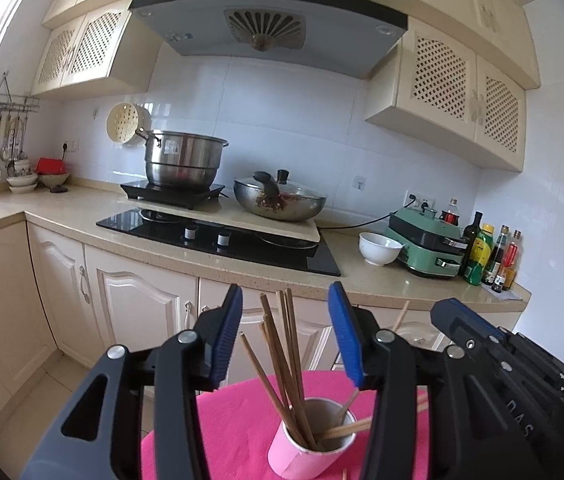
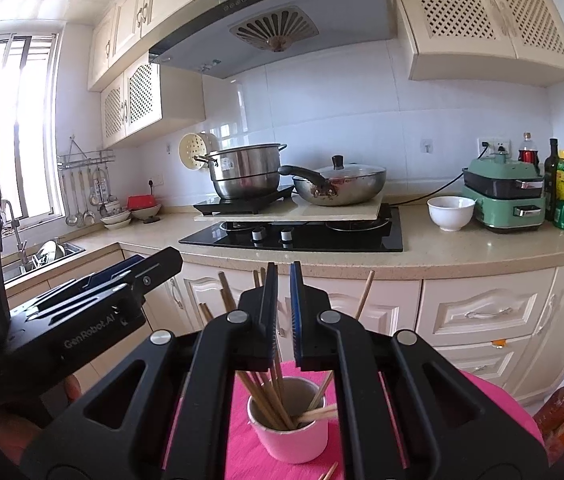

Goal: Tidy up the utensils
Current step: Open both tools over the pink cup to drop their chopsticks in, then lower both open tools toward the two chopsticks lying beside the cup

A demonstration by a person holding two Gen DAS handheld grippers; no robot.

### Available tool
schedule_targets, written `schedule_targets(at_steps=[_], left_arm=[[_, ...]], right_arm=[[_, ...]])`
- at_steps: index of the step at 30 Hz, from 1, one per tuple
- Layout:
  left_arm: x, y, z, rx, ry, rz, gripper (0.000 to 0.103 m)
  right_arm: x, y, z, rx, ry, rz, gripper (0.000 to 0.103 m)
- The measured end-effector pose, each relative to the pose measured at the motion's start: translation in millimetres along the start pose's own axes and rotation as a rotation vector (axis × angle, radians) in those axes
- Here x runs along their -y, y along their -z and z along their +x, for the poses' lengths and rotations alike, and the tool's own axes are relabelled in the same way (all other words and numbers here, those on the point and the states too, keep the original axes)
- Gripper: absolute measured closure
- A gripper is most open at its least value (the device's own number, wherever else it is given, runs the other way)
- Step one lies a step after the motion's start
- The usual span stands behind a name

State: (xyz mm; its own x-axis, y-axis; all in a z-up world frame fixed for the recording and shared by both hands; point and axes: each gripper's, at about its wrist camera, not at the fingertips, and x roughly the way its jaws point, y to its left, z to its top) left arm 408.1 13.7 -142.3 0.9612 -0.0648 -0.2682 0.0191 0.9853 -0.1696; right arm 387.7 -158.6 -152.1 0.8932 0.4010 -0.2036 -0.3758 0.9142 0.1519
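Observation:
A pink cup (image 1: 305,452) stands on a pink cloth (image 1: 234,420) and holds several wooden chopsticks (image 1: 285,344), most upright and a few leaning right. My left gripper (image 1: 286,292) is open above and in front of the cup; the chopstick tops show in the gap, untouched by the blue pads (image 1: 228,340). In the right wrist view, my right gripper (image 2: 283,270) is shut above the cup (image 2: 289,436), with nothing seen held; the chopsticks (image 2: 266,396) rise behind its fingers. The left gripper (image 2: 154,264) shows at the left there. A loose chopstick (image 2: 329,472) lies on the cloth.
Beyond stands a kitchen counter (image 1: 381,280) with a black hob (image 1: 222,236), a steel pot (image 1: 184,160), a wok (image 1: 280,200), a white bowl (image 1: 379,248), a green appliance (image 1: 425,244) and bottles (image 1: 489,252). A sink (image 2: 42,256) is at the left. Cabinets run below.

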Motion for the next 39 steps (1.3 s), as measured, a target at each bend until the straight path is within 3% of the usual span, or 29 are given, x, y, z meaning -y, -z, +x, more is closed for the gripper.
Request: schedule_targets(at_steps=[5, 12, 17, 27, 34, 39], left_arm=[[5.5, -2.6, -30.9, -0.002, 0.004, 0.019, 0.056], [14.3, 3.5, -70.6, -0.037, 0.016, 0.034, 0.055], [22.7, 13.9, -91.1, -0.073, 0.03, 0.061, 0.053], [37.7, 43.2, -101.9, -0.163, 0.062, 0.083, 0.053], [38.3, 83.1, -81.3, -0.302, 0.093, 0.072, 0.053], [33.6, 128.6, -48.7, -0.523, 0.118, 0.051, 0.053]], right_arm=[[-7.7, -2.7, -22.8, -0.009, 0.021, 0.008, 0.096], [-20.5, -0.9, -64.5, -0.013, 0.05, -0.006, 0.084], [-22.7, 5.1, -89.8, -0.03, 0.075, 0.0, 0.084], [-14.3, 37.8, -119.1, -0.118, 0.146, 0.033, 0.083], [1.4, 70.6, -117.9, -0.212, 0.192, 0.074, 0.083], [19.2, 99.1, -112.8, -0.307, 0.223, 0.131, 0.083]])
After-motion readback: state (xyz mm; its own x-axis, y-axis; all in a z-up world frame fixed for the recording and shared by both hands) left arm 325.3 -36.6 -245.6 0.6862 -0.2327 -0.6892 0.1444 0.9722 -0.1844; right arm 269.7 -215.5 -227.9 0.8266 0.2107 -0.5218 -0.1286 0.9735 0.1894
